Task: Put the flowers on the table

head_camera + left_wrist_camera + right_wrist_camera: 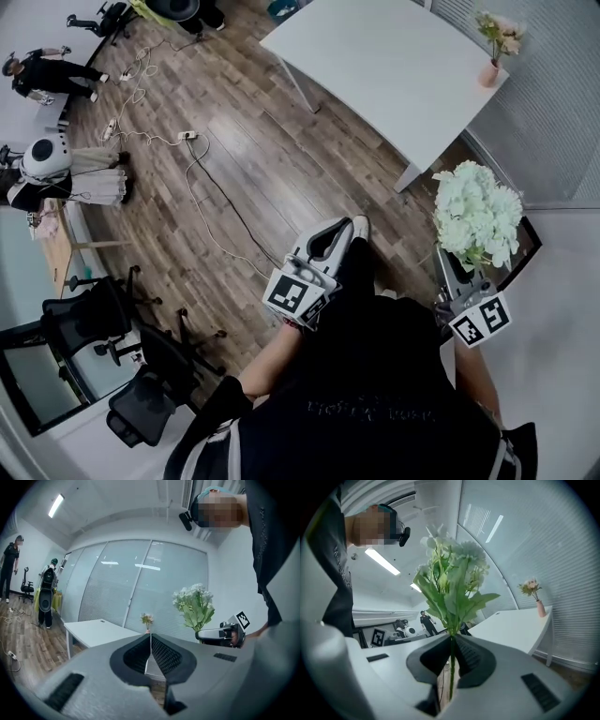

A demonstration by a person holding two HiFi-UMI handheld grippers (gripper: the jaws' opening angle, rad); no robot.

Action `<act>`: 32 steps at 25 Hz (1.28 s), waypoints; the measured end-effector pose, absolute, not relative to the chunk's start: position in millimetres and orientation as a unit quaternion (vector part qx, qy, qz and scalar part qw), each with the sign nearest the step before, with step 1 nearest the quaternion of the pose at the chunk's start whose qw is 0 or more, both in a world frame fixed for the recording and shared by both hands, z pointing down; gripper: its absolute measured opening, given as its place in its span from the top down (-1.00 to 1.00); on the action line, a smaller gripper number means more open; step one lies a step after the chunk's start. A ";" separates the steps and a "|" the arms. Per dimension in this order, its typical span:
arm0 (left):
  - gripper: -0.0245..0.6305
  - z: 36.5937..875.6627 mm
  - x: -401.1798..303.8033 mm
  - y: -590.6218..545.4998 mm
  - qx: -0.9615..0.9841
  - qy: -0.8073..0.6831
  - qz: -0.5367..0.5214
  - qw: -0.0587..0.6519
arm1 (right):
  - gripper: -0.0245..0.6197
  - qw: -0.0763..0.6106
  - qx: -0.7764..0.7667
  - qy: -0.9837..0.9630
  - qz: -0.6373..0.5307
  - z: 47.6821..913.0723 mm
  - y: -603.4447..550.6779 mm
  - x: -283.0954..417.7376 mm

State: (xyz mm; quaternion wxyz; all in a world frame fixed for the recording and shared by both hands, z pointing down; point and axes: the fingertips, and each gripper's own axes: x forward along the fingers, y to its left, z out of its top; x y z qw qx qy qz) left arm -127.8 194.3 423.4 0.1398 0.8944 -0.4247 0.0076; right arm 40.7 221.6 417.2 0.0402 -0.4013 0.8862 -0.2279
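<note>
A bunch of white flowers (476, 214) with green leaves stands upright in my right gripper (452, 272), whose jaws are shut on the green stem (451, 663). The blooms (452, 559) rise just above the jaws in the right gripper view, and the bunch (194, 603) also shows in the left gripper view. My left gripper (326, 239) is held at waist height with its jaws shut and nothing between them. The white table (375, 56) lies ahead, beyond both grippers, with a small pink vase of flowers (495, 45) on its far right corner.
Cables (202, 187) and a power strip trail over the wooden floor. Black office chairs (131, 361) stand at the left. People (42, 70) and equipment are at the far left. A glass partition with blinds (553, 112) runs behind the table.
</note>
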 end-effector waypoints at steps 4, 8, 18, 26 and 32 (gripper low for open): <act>0.85 425.5 -137.3 151.2 0.901 -0.411 0.025 0.136 | 0.79 0.041 -0.413 0.880 -0.232 411.5 183.7 25.6; 0.85 429.9 -140.0 114.1 0.907 -0.395 0.030 0.144 | 0.79 0.042 -0.422 0.874 -0.239 410.9 151.8 13.9; 0.85 432.5 -143.7 50.2 0.918 -0.369 0.035 0.137 | 0.79 0.035 -0.445 0.862 -0.240 421.5 96.5 3.6; 0.85 442.9 -134.1 24.9 0.921 -0.358 0.039 0.150 | 0.79 0.026 -0.451 0.861 -0.233 425.5 64.2 12.5; 0.85 437.7 -122.6 1.4 0.920 -0.361 0.041 0.147 | 0.79 0.023 -0.442 0.865 -0.236 428.5 39.6 20.6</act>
